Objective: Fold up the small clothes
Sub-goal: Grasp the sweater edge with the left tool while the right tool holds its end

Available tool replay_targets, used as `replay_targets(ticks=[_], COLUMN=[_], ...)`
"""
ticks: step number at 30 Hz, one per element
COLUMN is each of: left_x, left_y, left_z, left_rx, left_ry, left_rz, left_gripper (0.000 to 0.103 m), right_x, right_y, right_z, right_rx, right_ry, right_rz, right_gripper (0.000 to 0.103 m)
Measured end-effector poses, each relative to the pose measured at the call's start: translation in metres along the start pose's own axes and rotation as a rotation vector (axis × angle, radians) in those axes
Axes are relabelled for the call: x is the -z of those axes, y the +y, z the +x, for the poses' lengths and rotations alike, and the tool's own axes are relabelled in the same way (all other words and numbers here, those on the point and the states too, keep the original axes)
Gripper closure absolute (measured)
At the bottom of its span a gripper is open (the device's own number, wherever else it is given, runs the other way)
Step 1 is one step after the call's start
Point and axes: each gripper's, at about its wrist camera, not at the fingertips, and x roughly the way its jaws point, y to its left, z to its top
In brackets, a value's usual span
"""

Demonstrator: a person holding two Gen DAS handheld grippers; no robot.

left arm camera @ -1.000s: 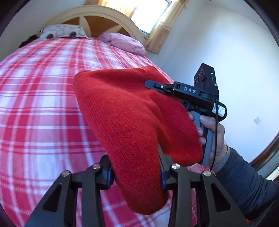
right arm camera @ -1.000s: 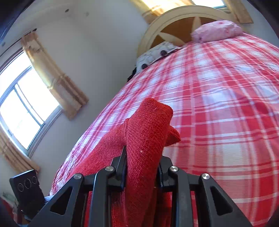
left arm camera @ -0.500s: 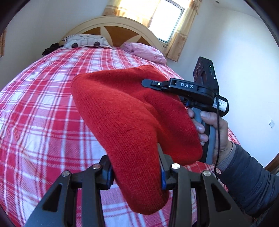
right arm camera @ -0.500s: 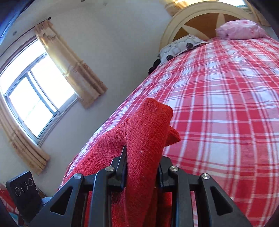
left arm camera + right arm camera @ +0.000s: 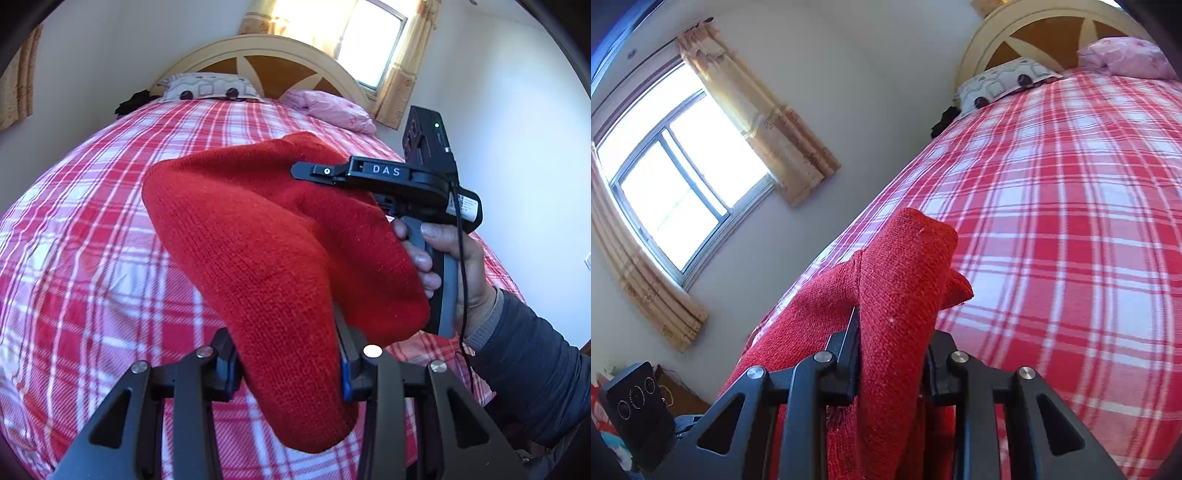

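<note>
From the left wrist camera, the left gripper (image 5: 286,363) is squeezing a thick bunch of the red knit garment (image 5: 266,240) between its two fingers. The cloth is bulging out below and above the pads, so the grip is tight. The garment is hanging in the air over the bed (image 5: 85,229), not lying on it. Its far side is reaching across to the right gripper (image 5: 317,171), which is coming in from the right edge of the picture. A hand (image 5: 447,266) in a dark sleeve (image 5: 528,373) is holding that tool by its handle. The tip of that gripper is lying on top of the red cloth. The red and white checked blanket is spreading wide and flat to the left and up to the far edge, where a spotted pillow (image 5: 207,86) and a pink pillow (image 5: 328,109) are sitting against the headboard (image 5: 258,55). The right edge of the bed is running close under the hand.

From the right wrist camera, the right gripper (image 5: 890,354) is pinching a folded ridge of the red knit garment (image 5: 901,280), and the cloth is filling the gap between the fingers. More red cloth is trailing off to the lower left. The bed (image 5: 1071,221) is lying open to the right. Its left edge is running past the garment, with a wall and a window (image 5: 679,181) beyond it.
</note>
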Motion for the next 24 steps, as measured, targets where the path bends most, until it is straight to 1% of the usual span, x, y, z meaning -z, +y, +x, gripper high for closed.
replay_targets(ticks=[3, 7, 11, 13, 14, 15, 17, 19, 21, 22, 23, 24], left_x=[0.006, 0.019, 0.039, 0.051, 0.056, 0.058, 0.06, 0.061, 0.062, 0.063, 0.064, 0.065], left_y=[0.012, 0.026, 0.043, 0.052, 0.055, 0.055, 0.057, 0.061, 0.062, 0.063, 0.063, 0.064], left_z=[-0.007, -0.013, 0.0, 0.013, 0.016, 0.016, 0.014, 0.015, 0.014, 0.014, 0.015, 0.015], left_rx=[-0.008, -0.017, -0.044, -0.057, -0.054, -0.049, -0.039, -0.03, -0.024, -0.021, -0.018, -0.02], left_ry=[0.008, 0.024, 0.068, 0.102, 0.104, 0.096, 0.076, 0.072, 0.067, 0.064, 0.061, 0.056], left_rz=[-0.022, -0.059, -0.088, -0.112, -0.125, -0.13, -0.137, -0.154, -0.165, -0.17, -0.177, -0.187], left_gripper=[0.063, 0.063, 0.063, 0.063, 0.063, 0.062, 0.062, 0.061, 0.06, 0.059, 0.058, 0.054], right_x=[0.005, 0.014, 0.029, 0.036, 0.038, 0.04, 0.044, 0.051, 0.062, 0.069, 0.075, 0.082], right_y=[0.01, 0.016, 0.008, 0.005, 0.002, -0.001, -0.004, -0.003, 0.004, 0.006, 0.006, 0.005], right_z=[0.015, 0.041, 0.072, 0.077, 0.077, 0.075, 0.069, 0.057, 0.036, 0.022, 0.013, 0.004], right_rx=[-0.009, -0.002, 0.033, 0.055, 0.057, 0.053, 0.051, 0.028, 0.019, -0.001, -0.026, -0.039], right_ry=[0.031, 0.108, 0.203, 0.221, 0.226, 0.229, 0.251, 0.279, 0.279, 0.282, 0.29, 0.297], right_rz=[-0.008, -0.004, 0.016, 0.014, 0.029, 0.051, 0.088, 0.098, 0.061, 0.054, 0.063, 0.08], right_gripper=[0.075, 0.075, 0.075, 0.073, 0.069, 0.068, 0.058, 0.051, 0.049, 0.049, 0.046, 0.044])
